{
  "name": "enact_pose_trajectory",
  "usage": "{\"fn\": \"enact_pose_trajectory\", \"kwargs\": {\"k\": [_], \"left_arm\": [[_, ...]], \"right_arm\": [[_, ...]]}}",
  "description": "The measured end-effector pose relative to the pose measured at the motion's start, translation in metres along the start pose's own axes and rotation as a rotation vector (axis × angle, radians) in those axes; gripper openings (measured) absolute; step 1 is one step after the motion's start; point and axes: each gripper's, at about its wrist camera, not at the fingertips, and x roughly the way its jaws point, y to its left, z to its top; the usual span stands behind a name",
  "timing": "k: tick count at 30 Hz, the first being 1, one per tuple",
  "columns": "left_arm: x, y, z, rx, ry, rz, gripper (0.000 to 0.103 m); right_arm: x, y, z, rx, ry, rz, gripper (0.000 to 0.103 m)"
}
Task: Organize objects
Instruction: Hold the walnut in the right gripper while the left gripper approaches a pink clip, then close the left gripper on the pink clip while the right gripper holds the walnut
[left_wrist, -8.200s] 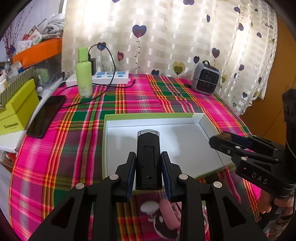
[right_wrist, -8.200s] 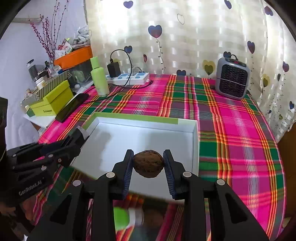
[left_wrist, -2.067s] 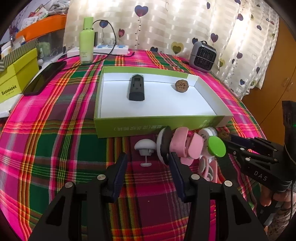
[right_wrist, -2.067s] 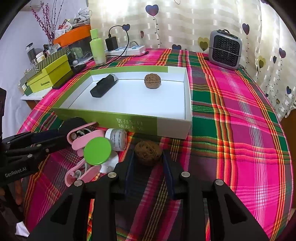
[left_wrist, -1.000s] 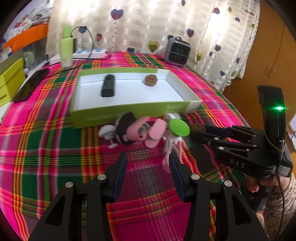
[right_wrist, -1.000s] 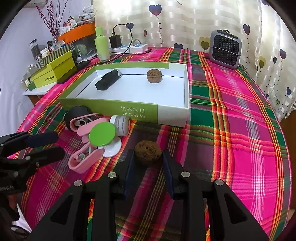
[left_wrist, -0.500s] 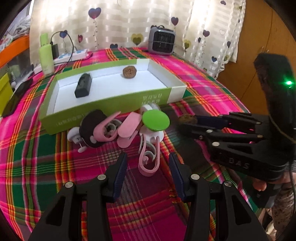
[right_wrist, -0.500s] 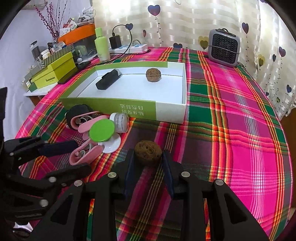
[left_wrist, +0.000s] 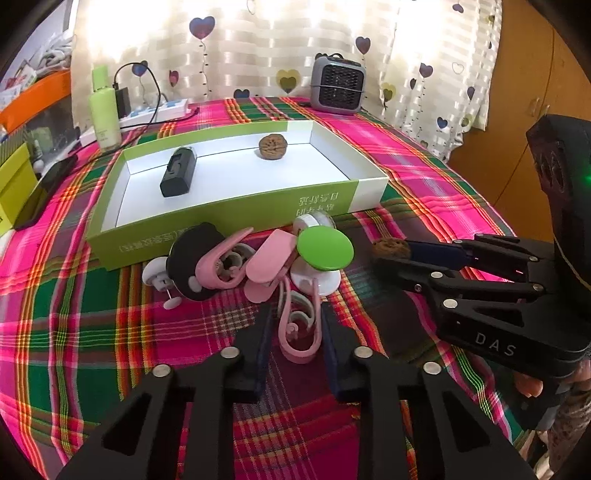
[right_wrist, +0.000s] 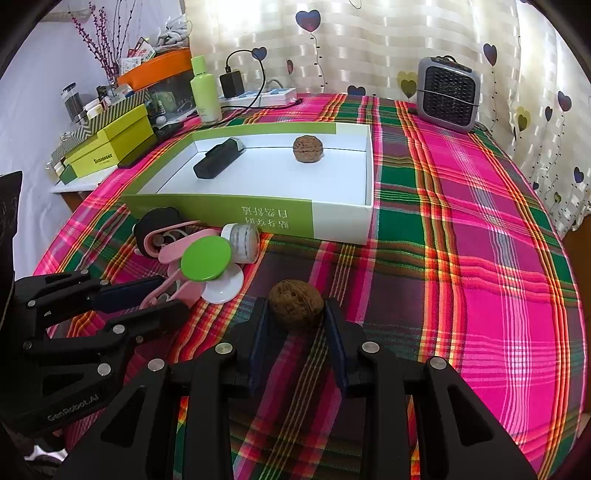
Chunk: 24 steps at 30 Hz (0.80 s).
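Observation:
A green-and-white box (left_wrist: 236, 218) lies on the plaid cloth with a black device (left_wrist: 178, 171) and a walnut (left_wrist: 272, 146) inside. In front of it sits a heap: a black round piece (left_wrist: 184, 258), pink clips, a green-lidded jar (left_wrist: 325, 242) and a white hook. My left gripper (left_wrist: 297, 317) is closing on the nearest pink clip (left_wrist: 297, 332), which sits between its pads on the cloth. To the right, my right gripper (right_wrist: 295, 314) is shut on a second walnut (right_wrist: 295, 302), just above the cloth. The left gripper (right_wrist: 168, 295) also shows in the right wrist view.
A grey heater (left_wrist: 337, 86) stands at the far edge, with a green bottle (left_wrist: 105, 118) and a power strip (left_wrist: 155, 112) at the far left. A phone (left_wrist: 48, 184) and yellow-green boxes (right_wrist: 110, 144) line the left side. A wooden cabinet (left_wrist: 517, 110) stands at the right.
My left gripper has come forward over the nearest pink clip and its jaws have narrowed around it. The right gripper holds still with its walnut.

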Motion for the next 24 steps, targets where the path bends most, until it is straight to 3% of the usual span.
{"fn": "enact_pose_trajectory", "kwargs": {"k": [24], "left_arm": [[-0.0088,0.0066,0.0003,-0.023,-0.025,0.011,0.021]], "right_arm": [[-0.0085,0.0082,-0.0028,-0.003,-0.015,0.014,0.032]]}}
